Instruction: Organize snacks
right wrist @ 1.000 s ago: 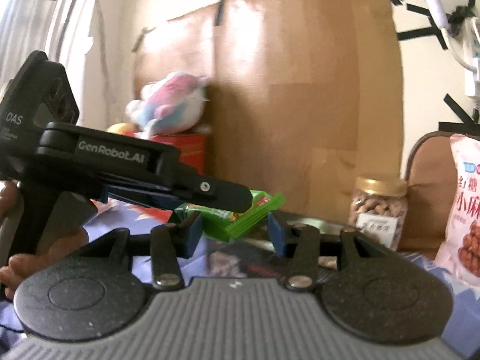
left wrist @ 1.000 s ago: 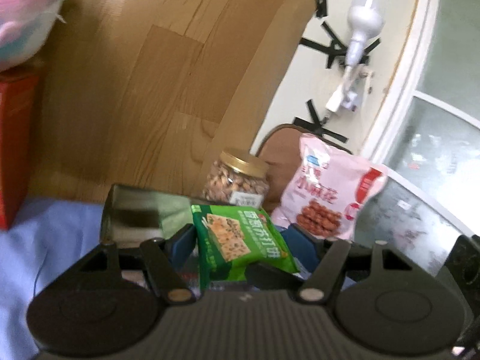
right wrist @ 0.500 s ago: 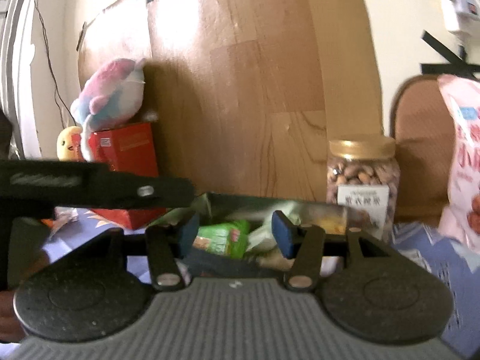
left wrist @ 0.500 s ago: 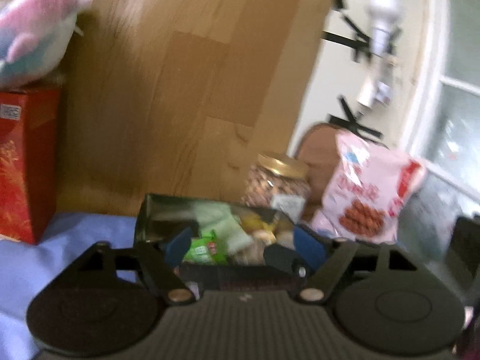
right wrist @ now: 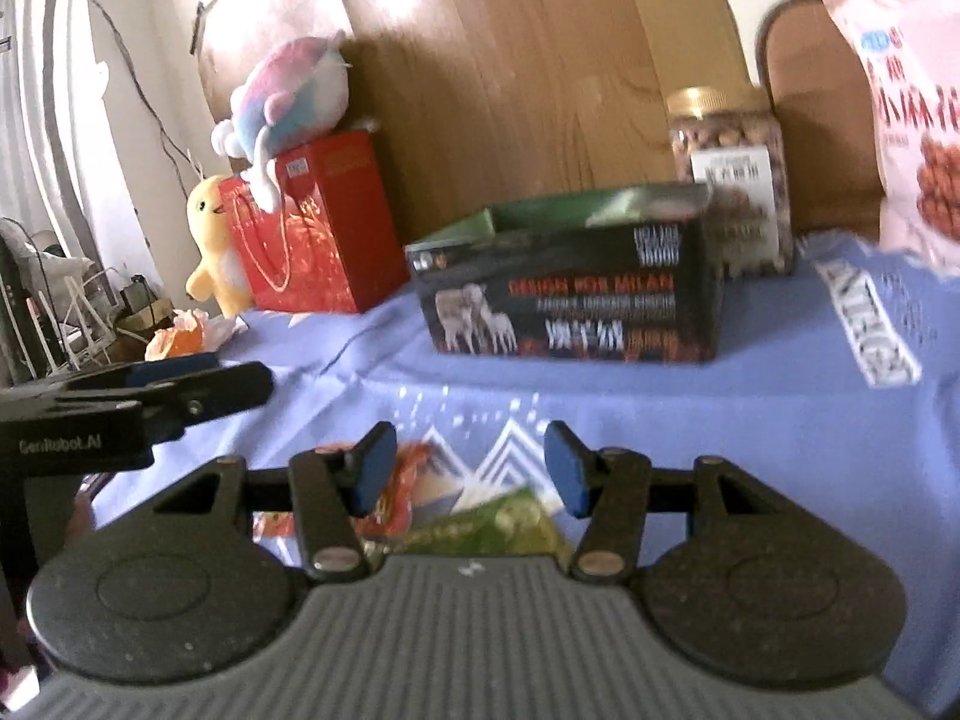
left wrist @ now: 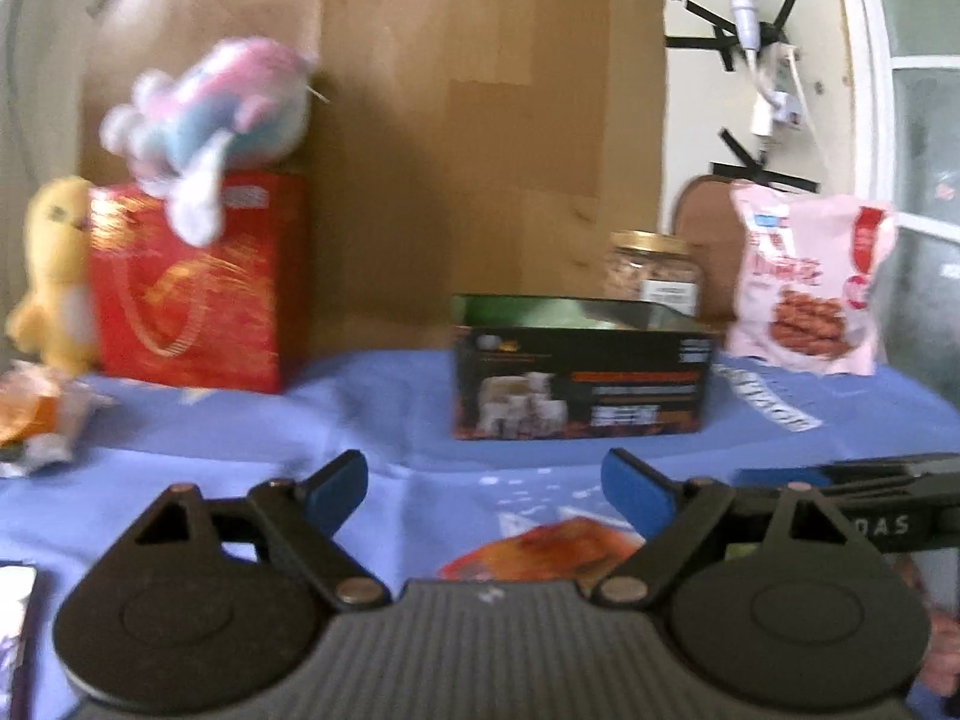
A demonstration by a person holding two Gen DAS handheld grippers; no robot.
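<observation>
The left tongs (left wrist: 486,489) are opening wide with nothing between them; the right tongs (right wrist: 468,474) gape empty over a green snack packet (right wrist: 492,525) at lower centre. The black snack box (right wrist: 570,294) sits mid-frame on the blue-clothed bench (right wrist: 750,408).

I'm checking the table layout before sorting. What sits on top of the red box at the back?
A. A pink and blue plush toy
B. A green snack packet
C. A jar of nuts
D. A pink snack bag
A: the pink and blue plush toy rests on the red box, while the yellow plush stands beside it.
</observation>
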